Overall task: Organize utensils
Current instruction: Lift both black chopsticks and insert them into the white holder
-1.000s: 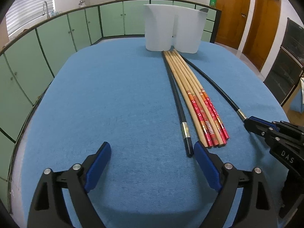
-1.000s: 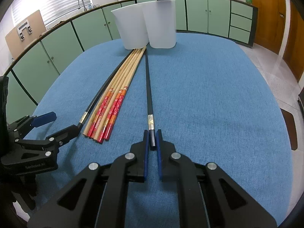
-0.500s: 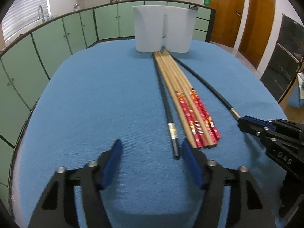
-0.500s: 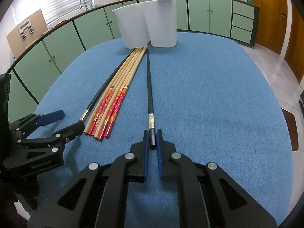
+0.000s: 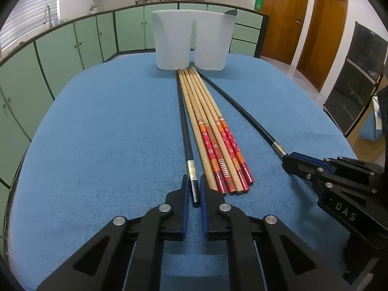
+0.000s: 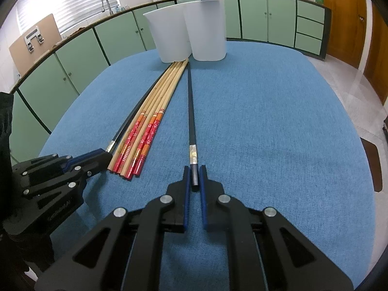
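Observation:
Several wooden chopsticks with red patterned ends (image 5: 213, 131) (image 6: 150, 121) lie in a bundle on the blue table, flanked by two black chopsticks. My left gripper (image 5: 194, 181) is shut on the near end of the left black chopstick (image 5: 184, 126). My right gripper (image 6: 194, 172) is shut on the near end of the right black chopstick (image 6: 191, 111), which also shows in the left wrist view (image 5: 242, 111). Both chopsticks lie along the cloth. Two white containers (image 5: 172, 41) (image 6: 206, 26) stand at the chopsticks' far tips.
The blue cloth table (image 5: 97, 133) has rounded edges. Green cabinets (image 5: 60, 48) run behind and to the left. Wooden doors (image 5: 283, 17) and a dark oven (image 5: 356, 68) are on the right. The right gripper's body (image 5: 339, 181) sits beside the bundle.
My left gripper moved forward and closed from wide open onto the left black chopstick's end. My right gripper stayed shut on its chopstick, barely moving.

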A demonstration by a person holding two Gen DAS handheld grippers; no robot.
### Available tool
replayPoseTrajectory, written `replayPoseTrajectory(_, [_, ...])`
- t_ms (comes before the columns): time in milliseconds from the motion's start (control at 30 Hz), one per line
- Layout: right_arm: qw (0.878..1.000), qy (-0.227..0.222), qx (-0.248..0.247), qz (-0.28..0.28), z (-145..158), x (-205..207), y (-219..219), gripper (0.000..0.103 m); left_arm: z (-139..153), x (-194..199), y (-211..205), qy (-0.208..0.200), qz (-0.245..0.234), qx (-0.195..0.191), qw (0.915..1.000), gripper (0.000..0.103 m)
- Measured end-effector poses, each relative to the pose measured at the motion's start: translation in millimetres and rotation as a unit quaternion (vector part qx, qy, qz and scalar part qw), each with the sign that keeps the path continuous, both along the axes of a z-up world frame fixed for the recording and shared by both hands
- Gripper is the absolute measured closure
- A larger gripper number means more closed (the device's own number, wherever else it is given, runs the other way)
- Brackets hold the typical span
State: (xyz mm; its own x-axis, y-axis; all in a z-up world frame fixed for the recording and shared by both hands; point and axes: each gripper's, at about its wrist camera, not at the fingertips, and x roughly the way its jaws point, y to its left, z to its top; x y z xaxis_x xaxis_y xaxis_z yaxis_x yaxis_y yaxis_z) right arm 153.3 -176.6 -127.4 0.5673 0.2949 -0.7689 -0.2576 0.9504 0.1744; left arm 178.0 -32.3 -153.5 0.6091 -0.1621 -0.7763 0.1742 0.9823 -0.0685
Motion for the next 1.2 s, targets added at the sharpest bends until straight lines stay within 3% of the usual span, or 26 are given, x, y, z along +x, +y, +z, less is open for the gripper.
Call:
replayPoseTrajectory(267, [0.999,-0.038,0.006,0.006,26,-8,-6,0.097,29,-12,10,-0.029,0.002,0.002,0.9996,0.095])
replayPoseTrajectory(633, [0.993,-0.113,0.03,0.008,98,-9,-20,0.097,104,-15,21,-0.128,0.014,-0.005,0.9917,0.097])
replayPoseTrajectory(967, [0.984,-0.167,0.057,0.021,164,11,-26,0.097,158,12,30,-0.191,0.001,-0.028,0.9811,0.097])
replayPoseTrajectory(1200, [0.982,-0.18,0.039,0.046,197,37,-23,0.097,175,38,30,-0.197,-0.01,-0.043,0.9794,0.097])
